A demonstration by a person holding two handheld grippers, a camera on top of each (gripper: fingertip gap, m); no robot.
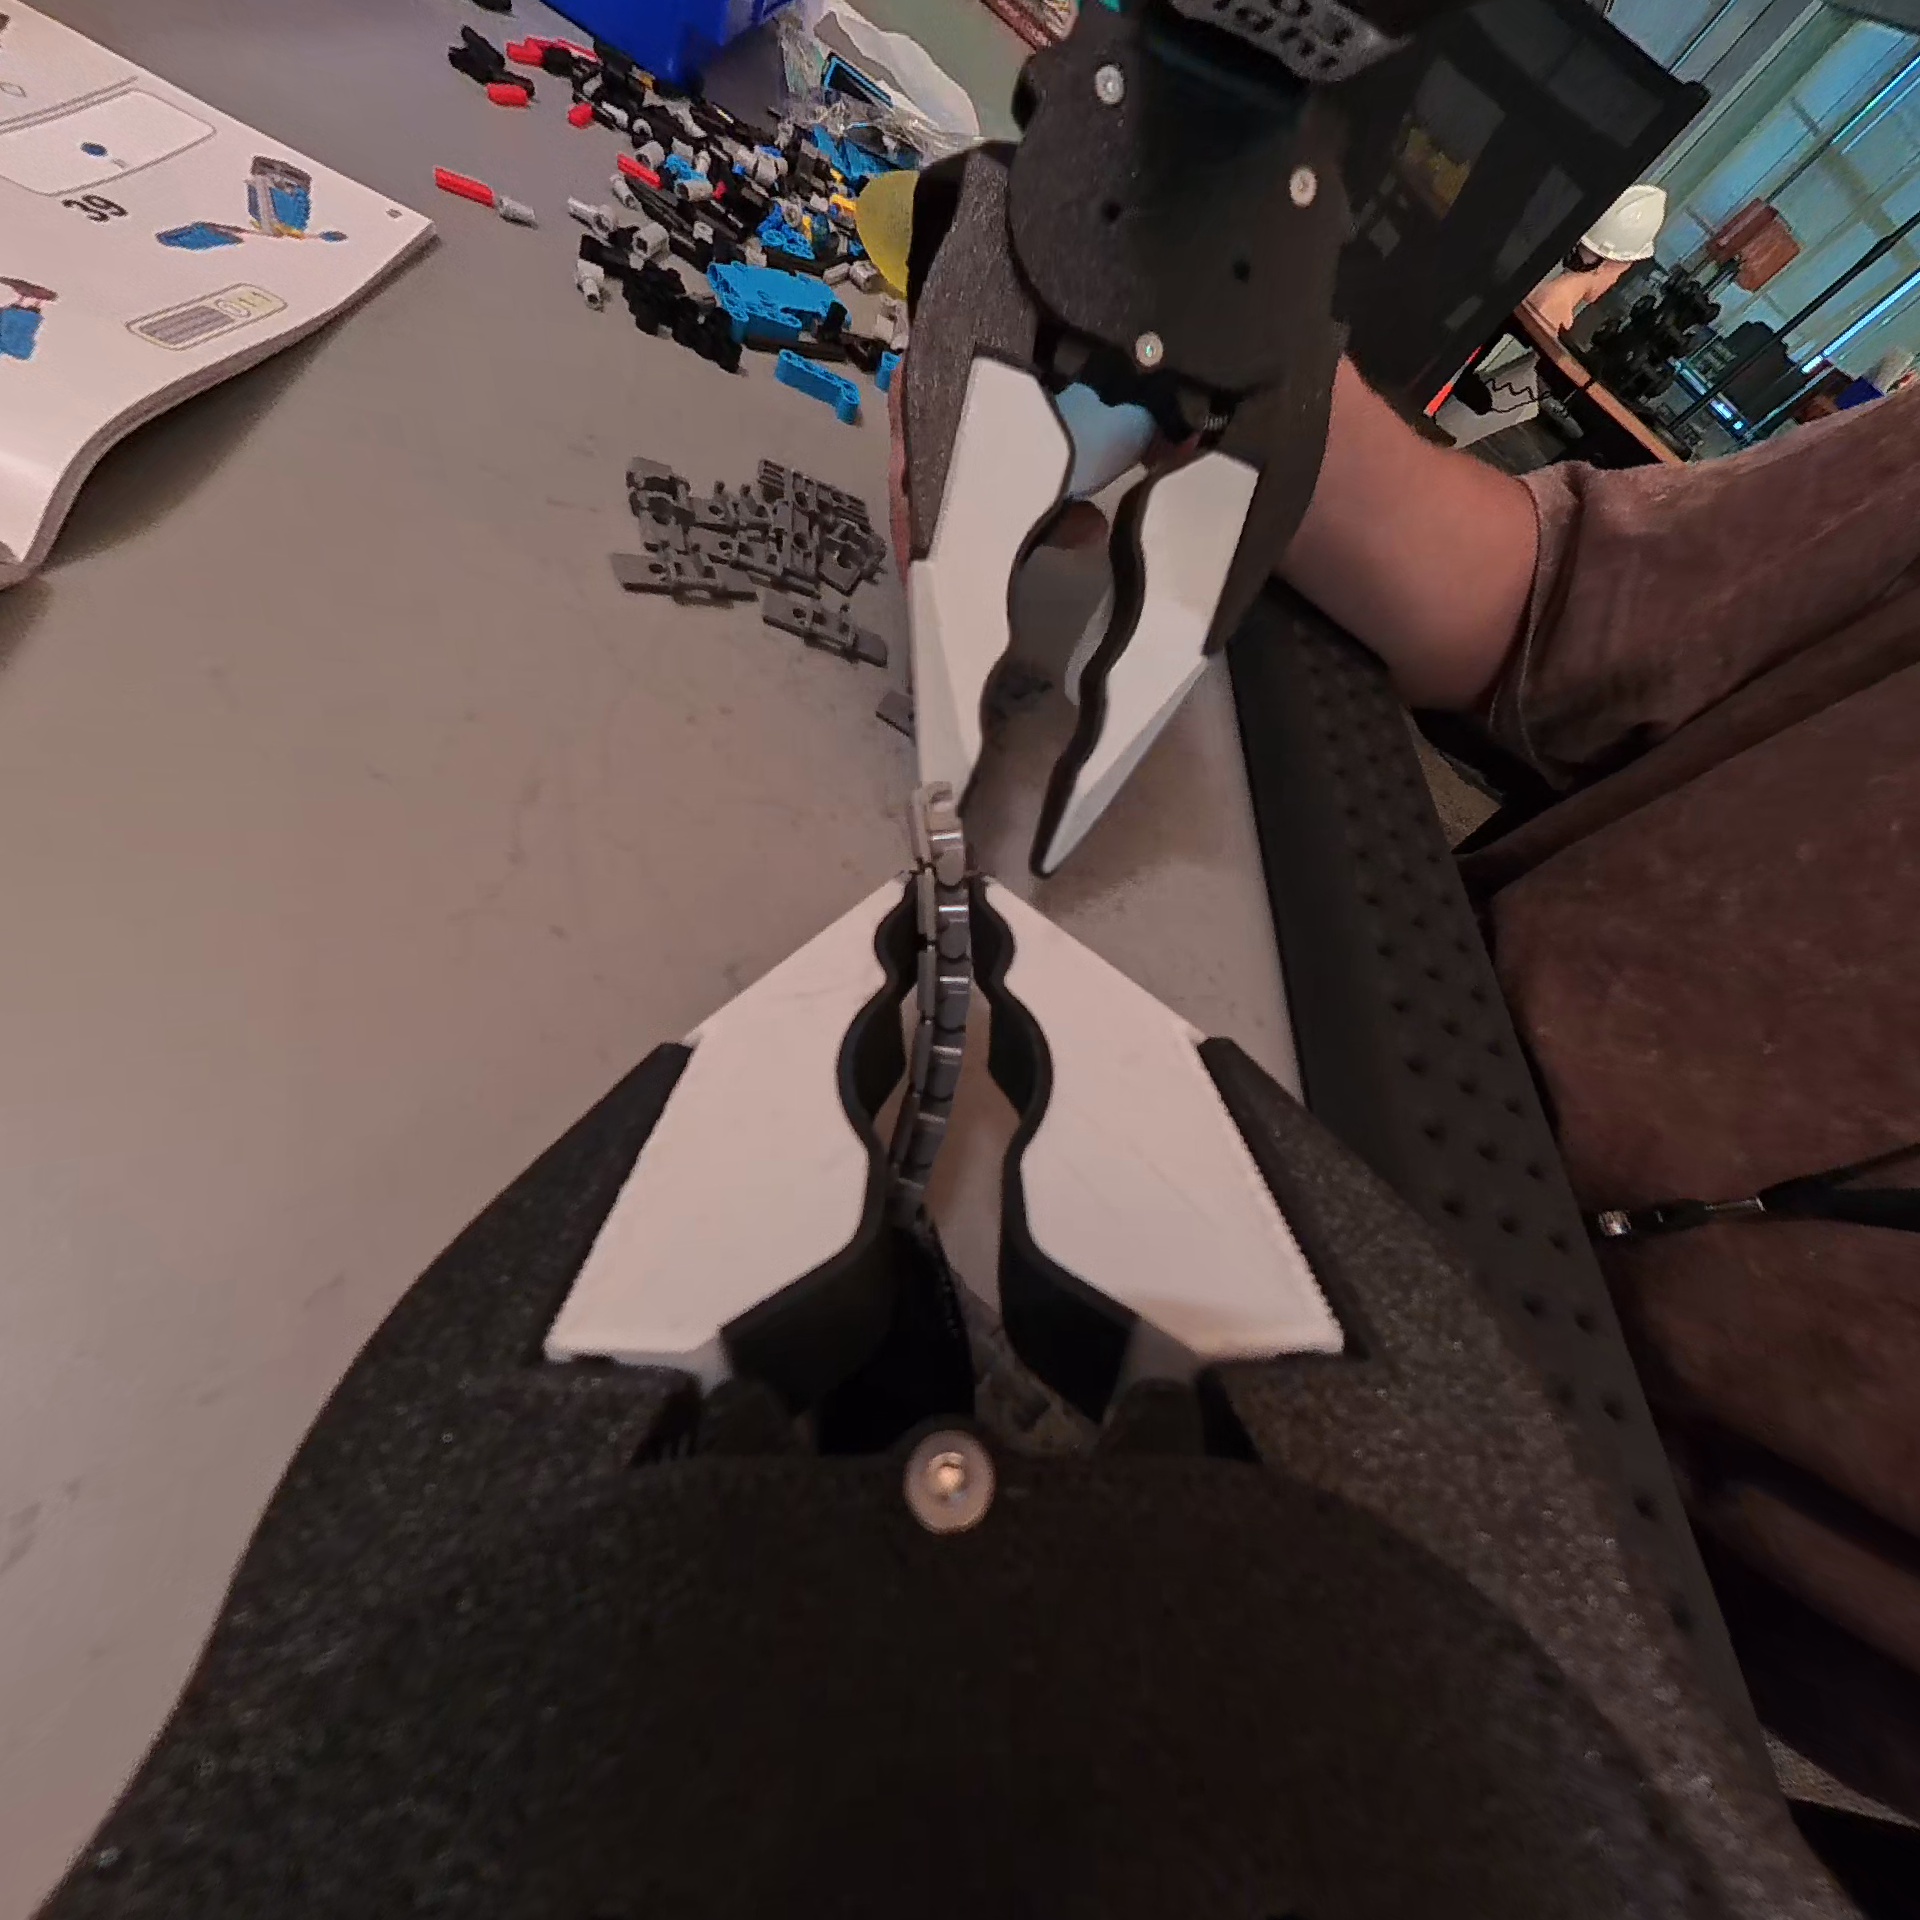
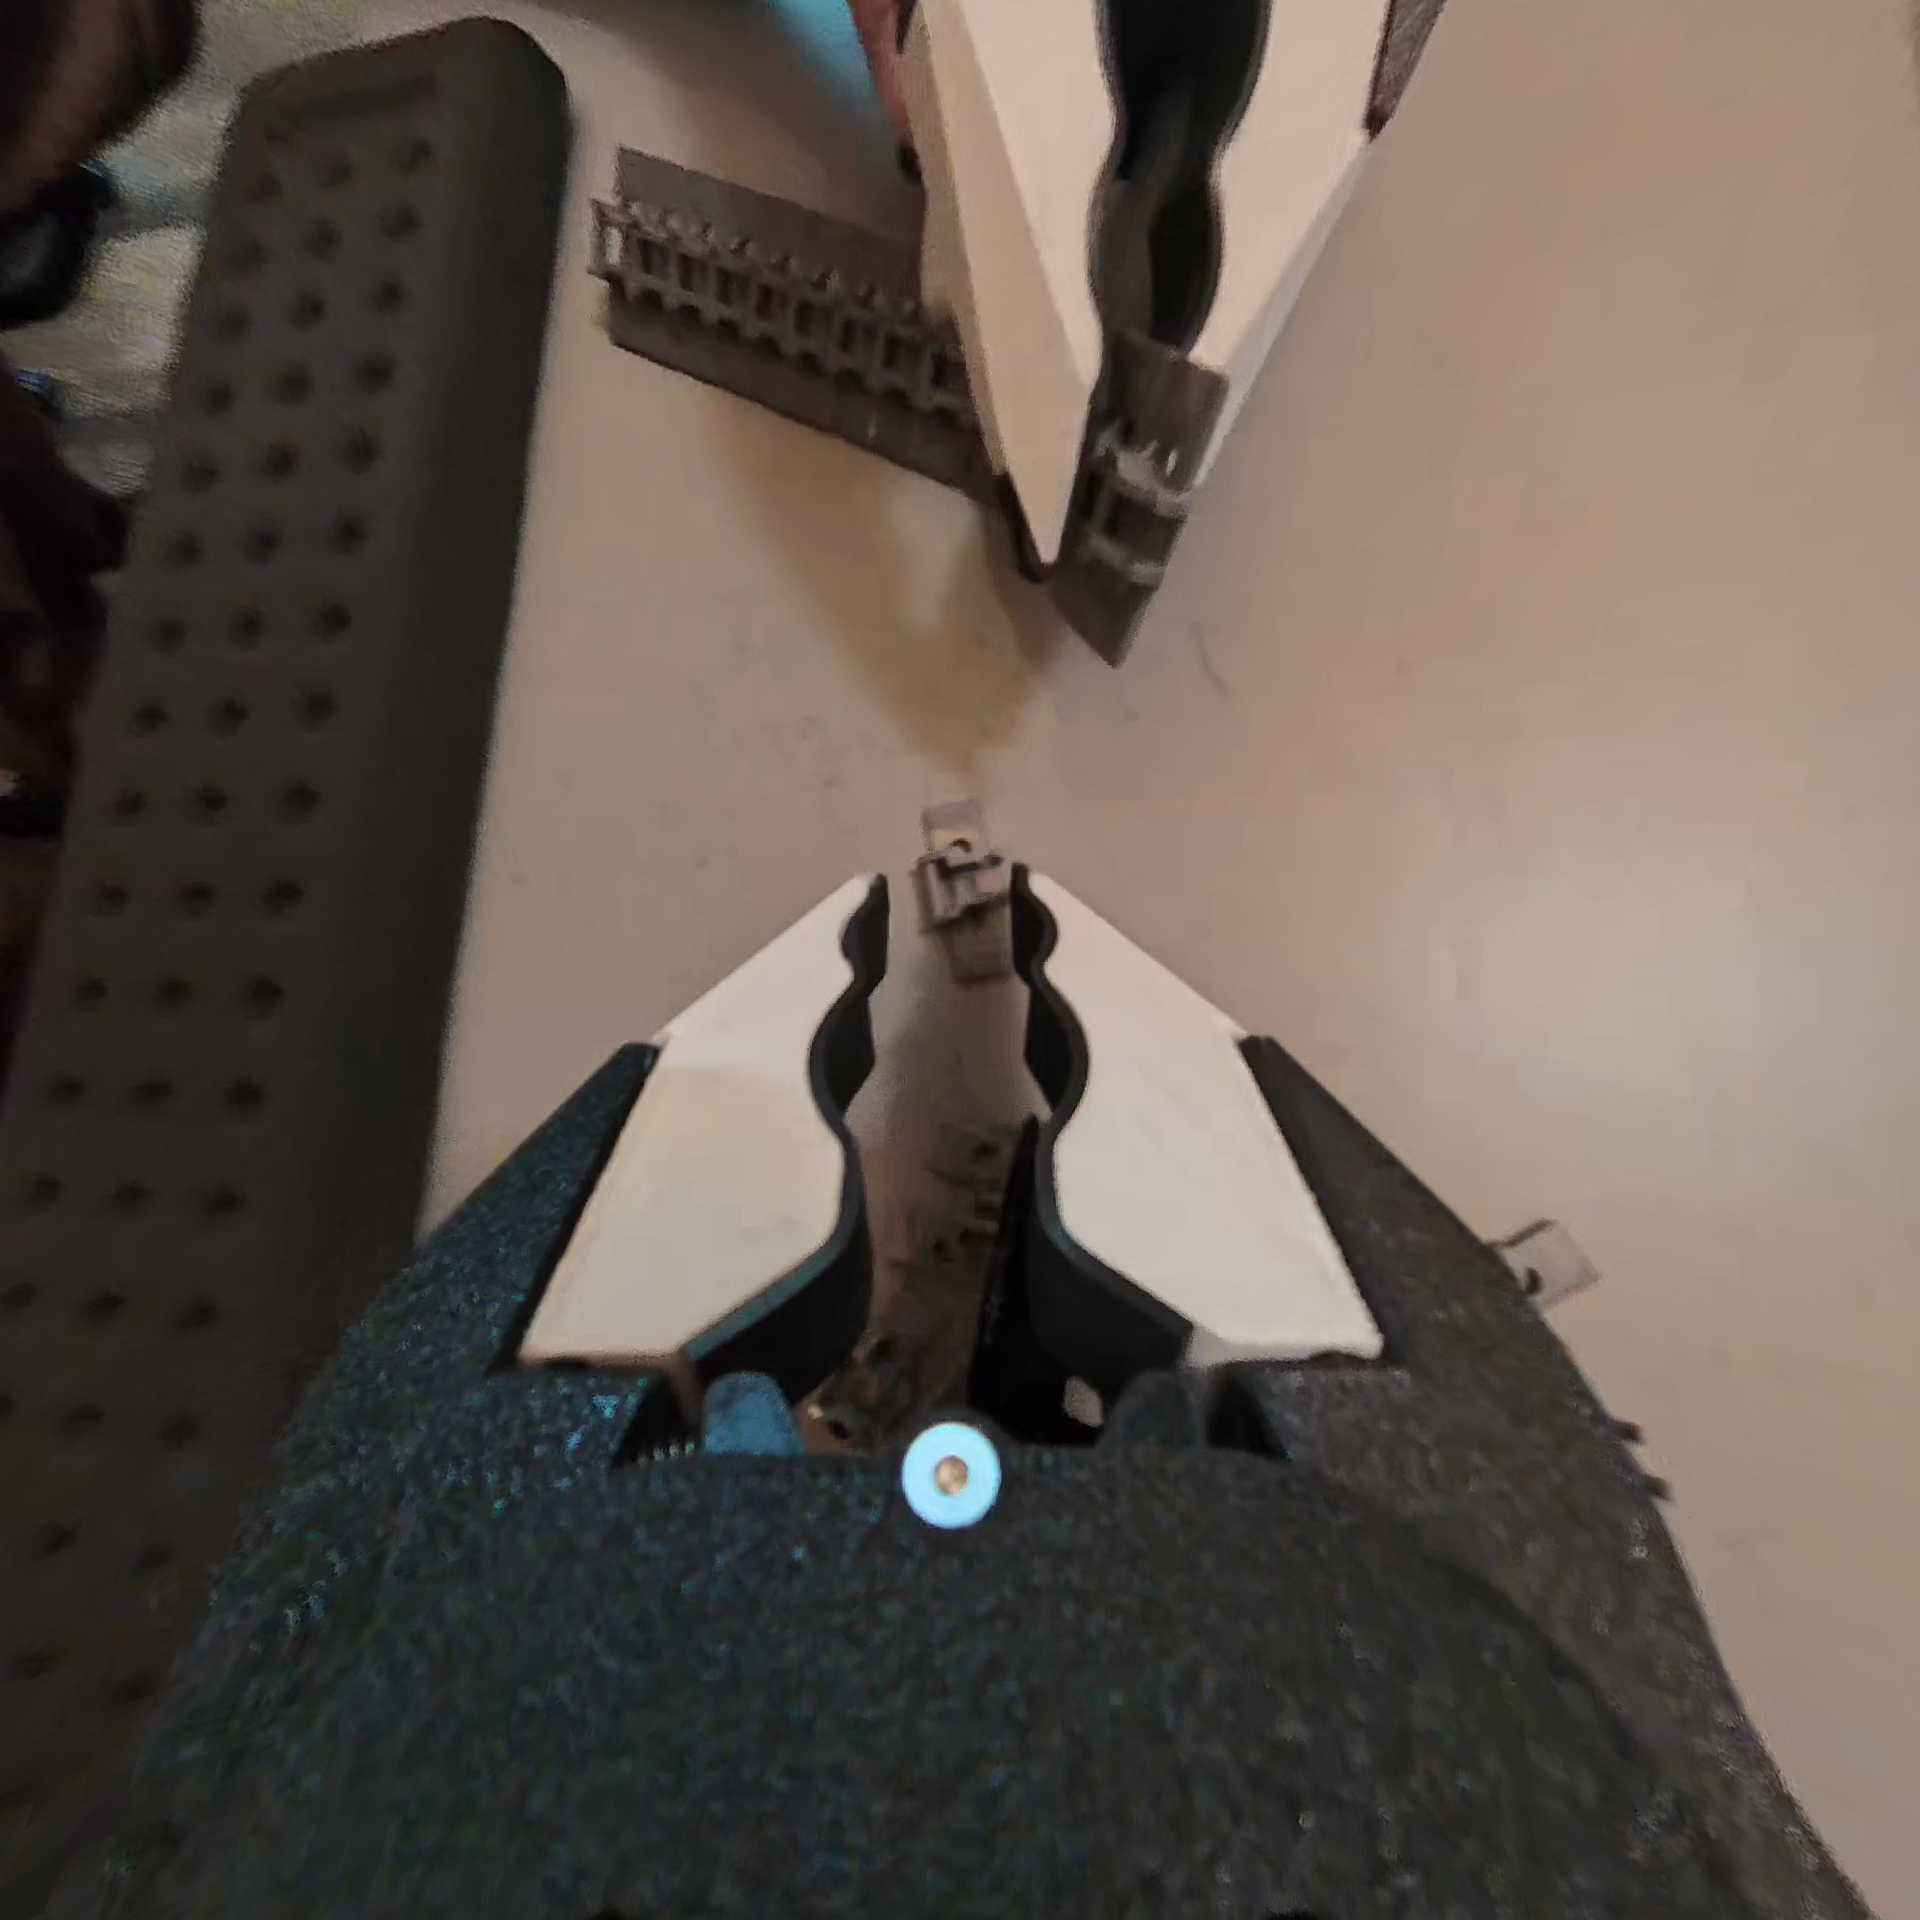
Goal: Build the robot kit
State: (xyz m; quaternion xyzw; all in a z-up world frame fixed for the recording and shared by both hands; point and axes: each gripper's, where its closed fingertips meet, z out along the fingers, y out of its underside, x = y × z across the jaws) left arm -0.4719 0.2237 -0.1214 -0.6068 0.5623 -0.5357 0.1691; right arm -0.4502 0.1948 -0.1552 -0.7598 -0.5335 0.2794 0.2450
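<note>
The grey linked track chain [image 1: 940, 997], likely light, floppy and best held across its flat links, is hanging above the table [image 1: 364, 831], clamped in the left gripper [image 1: 943, 883]. The right gripper [image 2: 951, 883] is pinching one loose track link [image 2: 961, 899].

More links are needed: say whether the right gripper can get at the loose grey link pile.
Probably yes: the pile lies uncovered on the table beside the right gripper, nothing between; a link sits between its fingertips.
</note>
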